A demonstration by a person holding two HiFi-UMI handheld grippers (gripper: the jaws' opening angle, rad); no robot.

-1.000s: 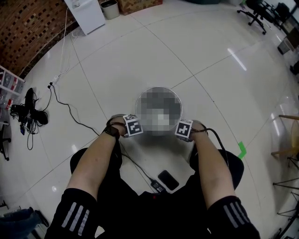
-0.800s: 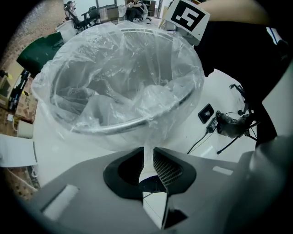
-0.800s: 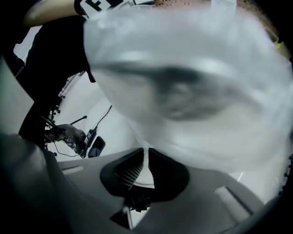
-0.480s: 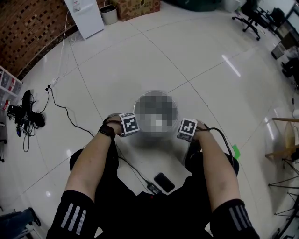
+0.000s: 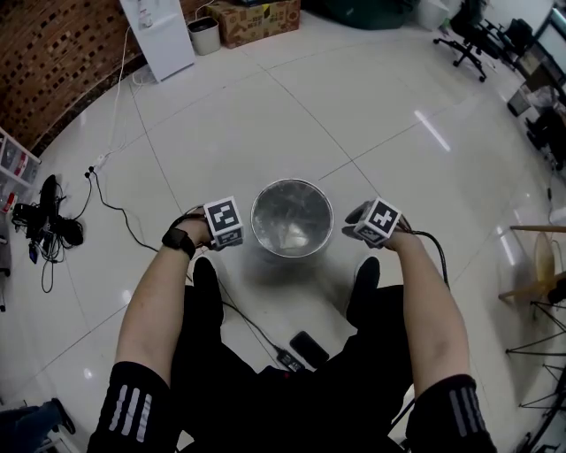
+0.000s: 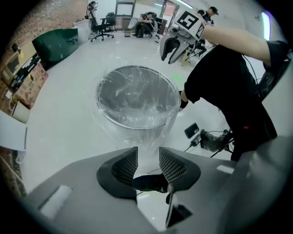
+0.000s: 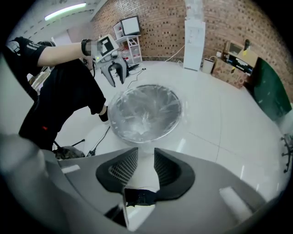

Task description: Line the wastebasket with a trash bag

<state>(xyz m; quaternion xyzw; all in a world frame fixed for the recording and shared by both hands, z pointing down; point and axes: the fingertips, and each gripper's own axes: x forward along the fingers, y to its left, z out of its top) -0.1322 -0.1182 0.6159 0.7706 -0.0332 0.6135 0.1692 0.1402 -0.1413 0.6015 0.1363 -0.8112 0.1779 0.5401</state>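
A round metal wastebasket stands on the white floor between the person's feet, with a clear trash bag spread inside it and folded over its rim. My left gripper hovers beside the basket's left side, raised clear of the rim. Its jaws have just been opening and stand open with nothing between them. My right gripper hangs off the basket's right side, also lifted clear. Its jaws have likewise just been opening and hold nothing. Each gripper view looks down on the lined basket and across it to the other gripper.
A black phone and a cable lie on the floor by the person's legs. A white cabinet, small bin and cardboard box stand far back. A wooden chair is at right.
Both grippers were down at the basket's rim; now they have risen and spread outward, away from it. Their jaws have opened and let go of the bag's edge.
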